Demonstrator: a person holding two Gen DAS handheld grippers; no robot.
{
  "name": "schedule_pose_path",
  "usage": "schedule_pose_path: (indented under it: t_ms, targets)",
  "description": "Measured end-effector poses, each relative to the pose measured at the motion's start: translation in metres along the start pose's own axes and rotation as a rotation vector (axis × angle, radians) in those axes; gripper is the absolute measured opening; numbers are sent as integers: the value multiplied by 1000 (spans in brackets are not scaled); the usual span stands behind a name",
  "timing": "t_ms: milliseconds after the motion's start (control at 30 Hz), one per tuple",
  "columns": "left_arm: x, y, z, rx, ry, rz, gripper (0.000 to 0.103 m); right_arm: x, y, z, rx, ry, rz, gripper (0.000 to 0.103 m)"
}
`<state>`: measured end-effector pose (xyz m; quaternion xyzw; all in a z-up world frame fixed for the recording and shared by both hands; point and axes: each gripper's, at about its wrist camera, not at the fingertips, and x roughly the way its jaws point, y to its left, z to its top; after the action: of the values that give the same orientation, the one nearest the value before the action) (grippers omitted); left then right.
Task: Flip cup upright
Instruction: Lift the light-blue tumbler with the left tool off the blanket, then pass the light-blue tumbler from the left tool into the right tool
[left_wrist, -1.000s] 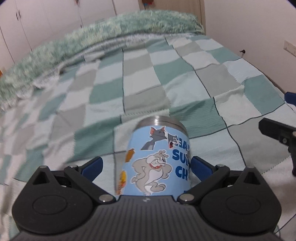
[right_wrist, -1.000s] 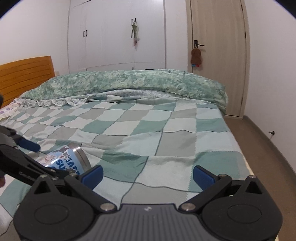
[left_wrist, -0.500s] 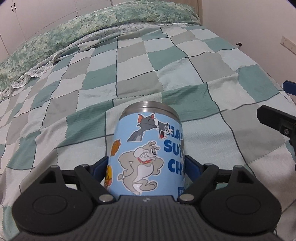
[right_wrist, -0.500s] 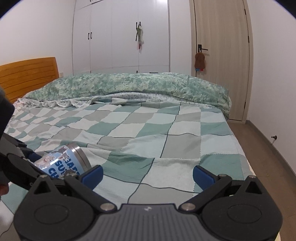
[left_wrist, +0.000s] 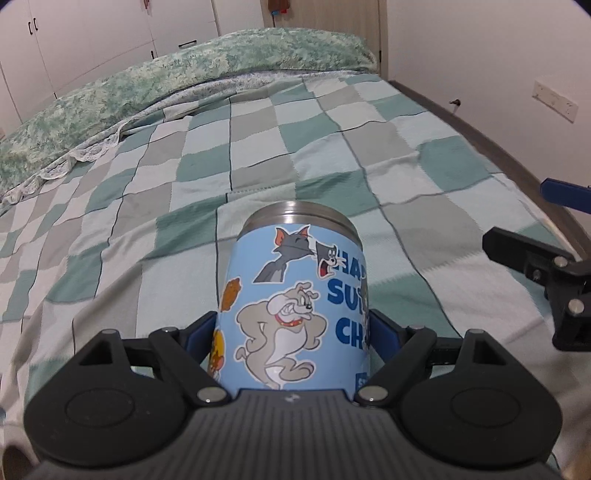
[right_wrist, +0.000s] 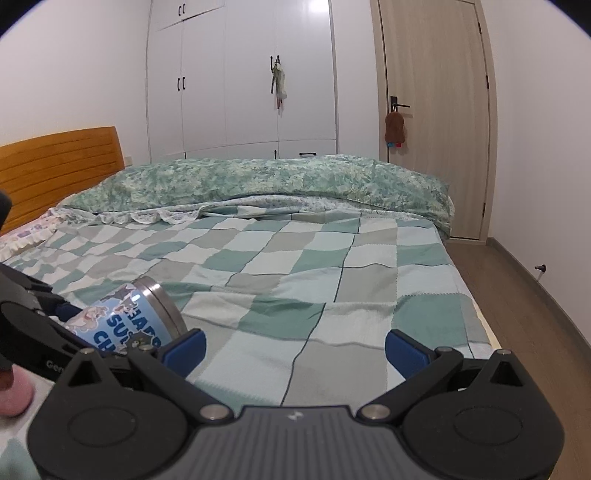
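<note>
Closing in since a second ago, the left gripper (left_wrist: 291, 332) now has its blue pads pressed against both sides of the cartoon-printed steel cup (left_wrist: 295, 310), where earlier they stood apart from it; the camera has also tipped up to show more of the wardrobe (left_wrist: 110, 33) beyond the bed. That gripper is closed on the cup's lower body, and the steel rim points away from it, toward the far end of the checked blanket (left_wrist: 332, 155).

From the right wrist view the cup (right_wrist: 129, 321) lies tilted, rim raised and facing across the bed, low over the blanket; whether it touches the fabric I cannot tell. The right gripper (right_wrist: 293, 345) is spread wide and holds nothing, just beside the cup.

For the flip, the grip probably needs to stay firm on the slick wall while the wrist rolls, so the base comes down flat on the soft blanket, which may let it topple.
</note>
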<state>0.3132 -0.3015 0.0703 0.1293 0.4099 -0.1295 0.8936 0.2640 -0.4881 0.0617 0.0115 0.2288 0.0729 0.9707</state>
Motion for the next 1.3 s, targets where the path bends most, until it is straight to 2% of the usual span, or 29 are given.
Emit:
schedule_pose_path:
  t_ms: [200, 433, 567, 700, 900, 1200, 1267, 1300]
  targets:
    - [-45, -9, -38, -4, -16, -34, 85, -56, 20, -22, -20, 11, -9, 103]
    - [-85, -17, -88, -8, -11, -59, 85, -101, 40, -51, -14, 40, -3, 103]
    - [-95, -17, -114, -19, 4, -55, 85, -117, 53, -67, -19, 63, -2, 103]
    - [-91, -15, -135, -36, 38, -20, 85, -133, 65, -84, -17, 75, 2, 103]
    - [-75, -12, -149, -47, 75, 6, 85, -140, 77, -99, -40, 107, -5, 103]
    - [-73, -5, -152, -56, 80, -25, 88, -140, 78, -93, -30, 108, -6, 103]
    - [-81, -2, -154, -61, 43, -29, 103, -143, 78, -89, -24, 101, -6, 103]
    - [-87, 0, -156, -60, 17, -31, 103, -145, 79, -88, -23, 96, -7, 103]
